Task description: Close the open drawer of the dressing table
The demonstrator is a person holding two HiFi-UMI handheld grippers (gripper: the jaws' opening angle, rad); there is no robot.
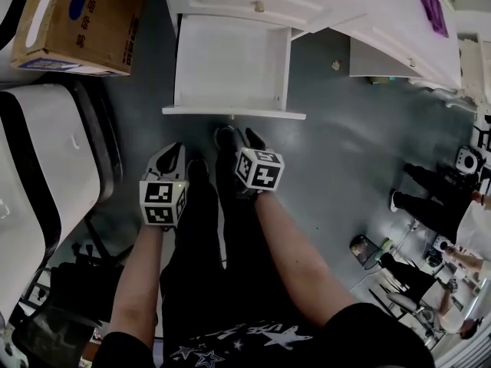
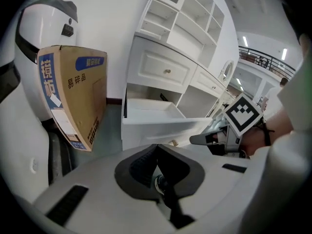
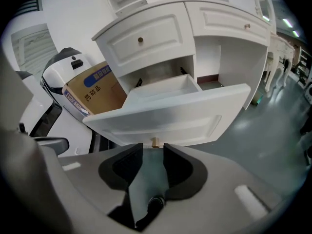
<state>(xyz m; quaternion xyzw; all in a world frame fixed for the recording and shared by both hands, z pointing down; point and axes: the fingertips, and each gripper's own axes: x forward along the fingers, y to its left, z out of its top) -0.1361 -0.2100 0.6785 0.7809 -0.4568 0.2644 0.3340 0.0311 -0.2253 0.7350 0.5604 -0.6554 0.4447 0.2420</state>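
Note:
The white dressing table (image 1: pixel 368 6) stands at the top of the head view, and its lower drawer (image 1: pixel 230 113) is pulled far out over the grey floor. My right gripper (image 1: pixel 234 136) hovers just short of the drawer's front panel (image 3: pixel 170 118). It is open, and the small brass knob (image 3: pixel 155 142) sits just ahead of the gap between its tips (image 3: pixel 153 150), untouched. My left gripper (image 1: pixel 170 156) hangs lower left of the drawer front, apart from it. Its jaws (image 2: pixel 156 147) are shut with nothing between them. The drawer (image 2: pixel 161 123) looks empty inside.
A cardboard box (image 1: pixel 77 21) leans left of the drawer, beside a white and black rounded unit (image 1: pixel 38 175). A closed upper drawer (image 3: pixel 141 38) sits above the open one. People and gear (image 1: pixel 437 205) stand at the right. My own legs (image 1: pixel 222 236) are below the grippers.

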